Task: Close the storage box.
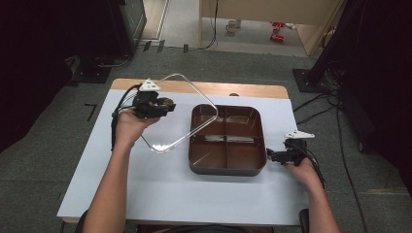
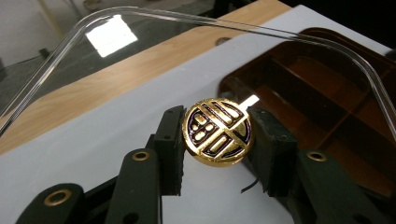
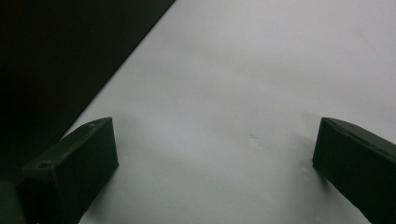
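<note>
A clear plastic lid (image 1: 180,112) hangs tilted above the table, just left of a brown four-compartment tray (image 1: 227,169). My left gripper (image 1: 166,105) is shut on the lid's round gold knob (image 2: 218,131), which sits squeezed between both black jaws. In the left gripper view the lid's curved rim (image 2: 196,17) arches overhead, and the tray (image 2: 327,88) lies beyond at the right. The tray looks empty. My right gripper (image 1: 270,156) rests low by the tray's right wall. Its jaws stand wide apart in the right gripper view (image 3: 215,154), with bare white table (image 3: 243,70) between them.
The white sheet covers a wooden table whose far edge (image 1: 243,89) shows bare wood. Dark equipment stands at left and right, and cables (image 1: 316,104) trail on the grey floor. The table's right edge is close to my right hand.
</note>
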A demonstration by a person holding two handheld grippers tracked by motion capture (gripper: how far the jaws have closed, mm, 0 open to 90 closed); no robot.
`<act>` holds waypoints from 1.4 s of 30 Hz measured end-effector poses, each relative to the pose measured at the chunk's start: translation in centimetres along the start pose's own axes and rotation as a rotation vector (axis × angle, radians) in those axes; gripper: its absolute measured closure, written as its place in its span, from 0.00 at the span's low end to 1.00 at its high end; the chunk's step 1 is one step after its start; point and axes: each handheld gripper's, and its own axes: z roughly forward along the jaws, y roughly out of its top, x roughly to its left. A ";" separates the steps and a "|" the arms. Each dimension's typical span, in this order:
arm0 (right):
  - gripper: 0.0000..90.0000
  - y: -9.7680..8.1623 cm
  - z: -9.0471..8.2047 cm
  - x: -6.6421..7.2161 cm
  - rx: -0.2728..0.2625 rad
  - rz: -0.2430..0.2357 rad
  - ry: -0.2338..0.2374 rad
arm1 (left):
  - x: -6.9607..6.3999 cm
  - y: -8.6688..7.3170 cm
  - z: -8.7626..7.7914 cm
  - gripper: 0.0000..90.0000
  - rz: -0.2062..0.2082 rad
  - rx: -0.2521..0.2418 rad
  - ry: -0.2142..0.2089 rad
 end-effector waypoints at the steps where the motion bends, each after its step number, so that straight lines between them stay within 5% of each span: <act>1: 0.00 0.0 0.0 0.0 0.000 0.000 0.000 | -0.9 0.4 1.0 0.66 0.033 0.005 -0.030; 9: 0.00 0.0 0.0 0.0 0.000 0.000 0.000 | -3.5 0.7 4.8 0.66 0.106 0.051 -0.161; 23: 0.00 0.0 0.0 0.0 0.001 0.001 0.000 | -7.7 1.3 10.5 0.66 0.275 0.133 -0.306; 27: 0.00 0.0 0.0 0.0 0.001 0.002 0.000 | -8.0 1.3 11.4 0.66 0.264 0.134 -0.368; 31: 0.00 0.0 0.0 0.0 0.001 0.002 -0.001 | -8.4 1.3 11.7 0.66 0.267 0.124 -0.382; 36: 0.00 0.0 0.0 0.0 0.001 0.001 -0.001 | -9.4 1.4 11.7 0.65 0.269 0.137 -0.361; 37: 0.00 0.0 0.0 0.0 0.001 0.001 -0.001 | -9.6 1.4 11.6 0.64 0.226 0.138 -0.343; 42: 0.00 0.0 0.0 0.0 0.001 0.001 -0.001 | -9.7 1.3 11.2 0.56 0.157 0.148 -0.302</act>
